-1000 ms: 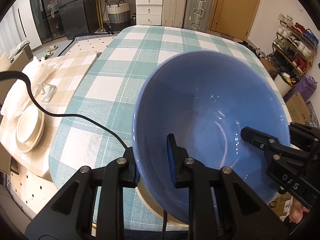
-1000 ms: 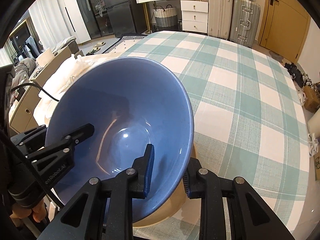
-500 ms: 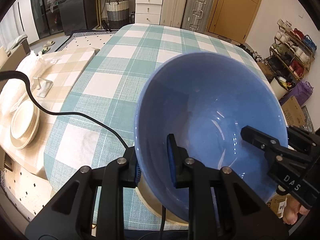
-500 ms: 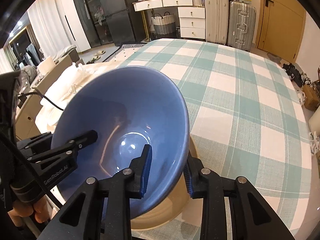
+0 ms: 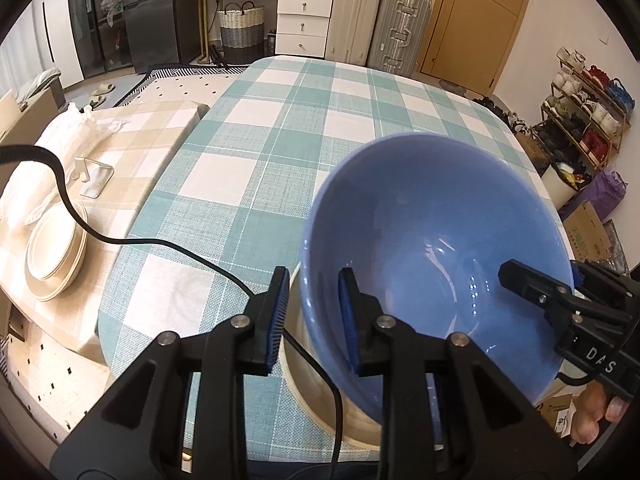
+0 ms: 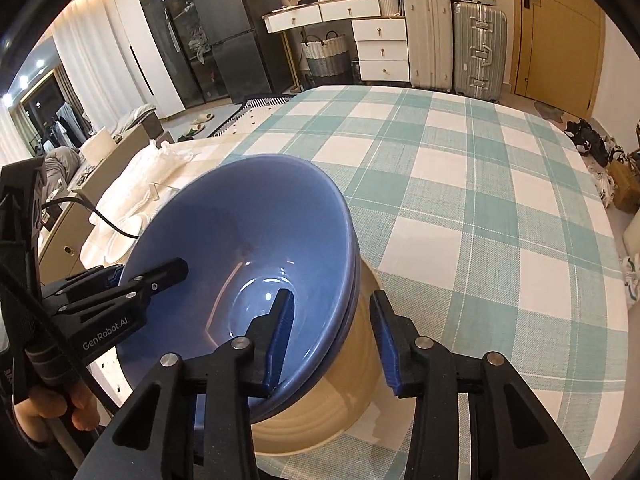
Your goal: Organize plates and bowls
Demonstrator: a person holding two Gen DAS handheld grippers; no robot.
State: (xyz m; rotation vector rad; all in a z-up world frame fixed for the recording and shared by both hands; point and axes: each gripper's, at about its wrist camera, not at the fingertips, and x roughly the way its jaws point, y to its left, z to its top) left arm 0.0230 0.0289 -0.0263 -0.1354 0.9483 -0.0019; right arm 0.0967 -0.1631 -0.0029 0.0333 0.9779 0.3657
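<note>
Both grippers have just been opening, and the rim of the big blue bowl (image 5: 436,248) sits loosely between each pair of jaws. On the left gripper (image 5: 314,316), one blue pad is inside the bowl and one is outside, with gaps you can see, so it is not squeezing. On the right gripper (image 6: 332,332) it is the same (its outer pad stands clear of the rim).

That blue bowl rests in another blue bowl (image 6: 347,322), and both sit on a cream plate (image 6: 316,420) near the front edge of the table with the green checked cloth (image 5: 304,120).

A black cable (image 5: 172,242) runs across the cloth. Farther left, a stack of cream plates (image 5: 54,256) waits on a side table with a tan checked cloth (image 5: 148,148). At the far wall stand suitcases (image 5: 378,24) and white drawers (image 5: 302,24).
</note>
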